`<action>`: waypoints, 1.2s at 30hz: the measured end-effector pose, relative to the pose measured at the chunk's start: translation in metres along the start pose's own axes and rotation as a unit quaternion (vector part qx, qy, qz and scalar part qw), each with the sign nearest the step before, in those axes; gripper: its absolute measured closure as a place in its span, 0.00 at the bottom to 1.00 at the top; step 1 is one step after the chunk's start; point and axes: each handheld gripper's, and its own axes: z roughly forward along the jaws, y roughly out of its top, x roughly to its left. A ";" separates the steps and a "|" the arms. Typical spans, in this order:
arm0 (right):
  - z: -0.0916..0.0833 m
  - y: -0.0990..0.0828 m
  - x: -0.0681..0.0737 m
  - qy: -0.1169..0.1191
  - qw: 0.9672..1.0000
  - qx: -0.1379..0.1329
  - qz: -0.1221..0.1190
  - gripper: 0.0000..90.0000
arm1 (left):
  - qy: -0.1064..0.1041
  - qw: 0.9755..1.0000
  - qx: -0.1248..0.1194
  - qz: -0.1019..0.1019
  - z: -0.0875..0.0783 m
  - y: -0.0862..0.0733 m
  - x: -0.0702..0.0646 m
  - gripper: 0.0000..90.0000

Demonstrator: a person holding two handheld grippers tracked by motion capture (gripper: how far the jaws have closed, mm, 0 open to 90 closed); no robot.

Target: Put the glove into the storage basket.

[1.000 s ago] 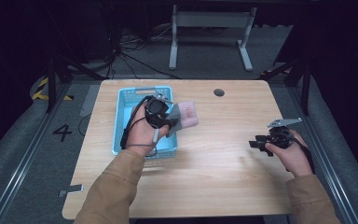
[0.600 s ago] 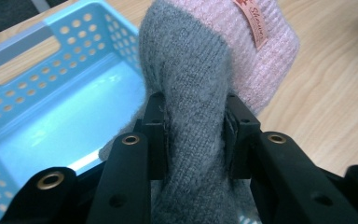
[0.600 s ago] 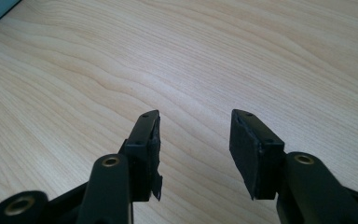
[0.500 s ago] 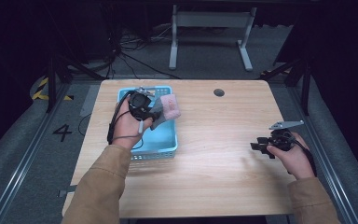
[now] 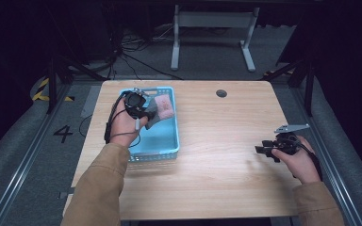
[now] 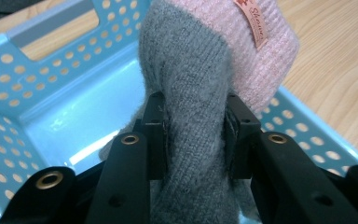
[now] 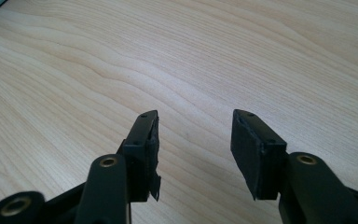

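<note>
Over on the left, my left gripper point(image 6: 193, 135) has its jaws clamped on the grey part of a knitted sock point(image 6: 200, 93), and I am holding it above the far end of the blue basket point(image 5: 167, 141). My guess is the sock is meant to go down into that basket, since it hangs right over the opening and touches nothing below that I can see. The sock is soft, fuzzy wool, grey along the pinched length and pink at the thick rounded end, with a small sewn label point(image 6: 254, 23) on the pink. The basket is hard glossy plastic, its walls dotted with round holes and a handle slot cut in the end wall. Across the bare middle of the wooden table point(image 5: 226, 155), pale with a wavy grain, my right gripper point(image 7: 193, 140) waits near the right edge. Its jaws stand apart over plain wood, holding nothing, which reads to me as idle.
</note>
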 end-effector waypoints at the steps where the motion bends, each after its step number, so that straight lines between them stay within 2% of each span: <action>1: 0.000 0.000 0.000 0.001 1.000 0.000 0.001 0.58 | 0.000 1.000 0.003 -0.003 0.003 -0.001 0.001 0.75; 8: 0.000 -0.003 0.000 -0.001 1.000 0.002 0.000 0.58 | 0.002 1.000 0.025 -0.004 0.022 -0.008 0.012 0.74; 10: 0.000 -0.003 0.001 0.001 1.000 0.000 -0.001 0.58 | -0.004 0.999 0.030 -0.009 0.027 -0.009 0.014 0.74; 15: 0.000 -0.005 0.001 0.002 1.000 0.003 0.001 0.57 | -0.020 0.999 0.036 -0.008 0.034 -0.011 0.015 0.74; 21: -0.001 -0.006 0.000 0.001 1.000 0.003 0.000 0.57 | -0.019 0.999 0.046 -0.003 0.044 -0.014 0.017 0.74; 31: 0.001 -0.008 -0.003 0.006 1.000 0.004 0.000 0.57 | -0.016 0.997 0.072 -0.007 0.062 -0.022 0.025 0.73; 36: 0.002 -0.009 -0.003 0.006 1.000 0.004 0.000 0.56 | -0.029 0.997 0.073 -0.012 0.067 -0.022 0.027 0.73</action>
